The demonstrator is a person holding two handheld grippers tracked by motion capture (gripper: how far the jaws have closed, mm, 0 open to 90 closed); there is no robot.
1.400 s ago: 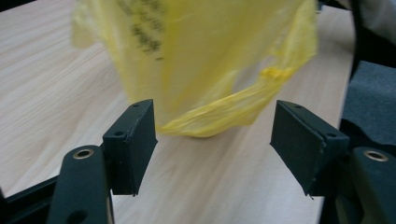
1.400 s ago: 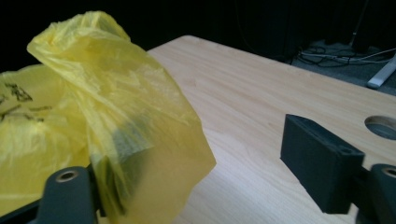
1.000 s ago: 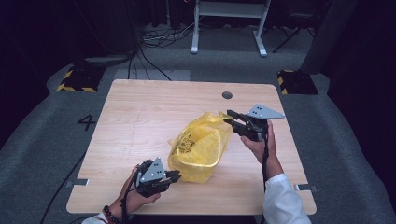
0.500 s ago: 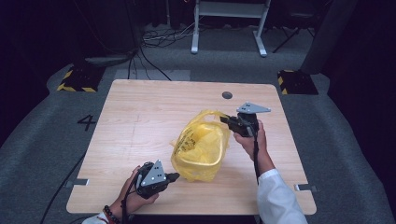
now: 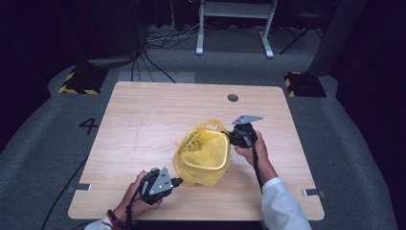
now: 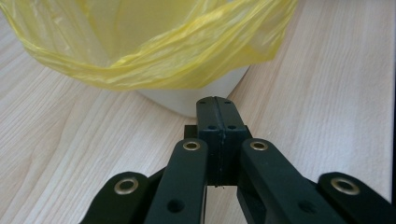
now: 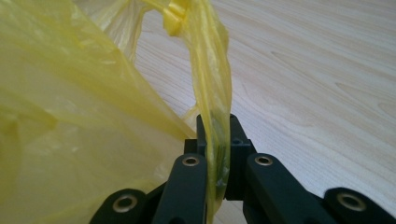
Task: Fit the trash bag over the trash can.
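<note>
Yellow plastic bag (image 5: 201, 154): draped as a liner over a white bin, near the middle of the wooden table (image 5: 143, 124), mouth open upward.
High view, right gripper (image 5: 235, 137): at the bag's far right rim, holding a strip of its film; the hand comes in from the lower right.
High view, left gripper (image 5: 176, 182): low at the bag's near left side, tip just beside the base.
High view, step in hand: judged to be seating the liner on the bin, the right side being drawn down over the rim.
High view, surroundings: round hole (image 5: 232, 97) in the tabletop, well apart from the work; nothing on the table stands in the way.
Left gripper view, jaws: pressed together with nothing between them; the tip points at the white bin (image 6: 196, 95), which shows below the bag's overhang (image 6: 154, 51).
Right gripper view, jaws: having just been closing, they pinch a twisted band of the yellow film (image 7: 212, 107); the bag's knotted handle loop (image 7: 175, 16) rises above.
Next move, judged: pull the pinched film down and outward past the rim, gently, since thin film may tear or slip; the left gripper could steady the bin.
</note>
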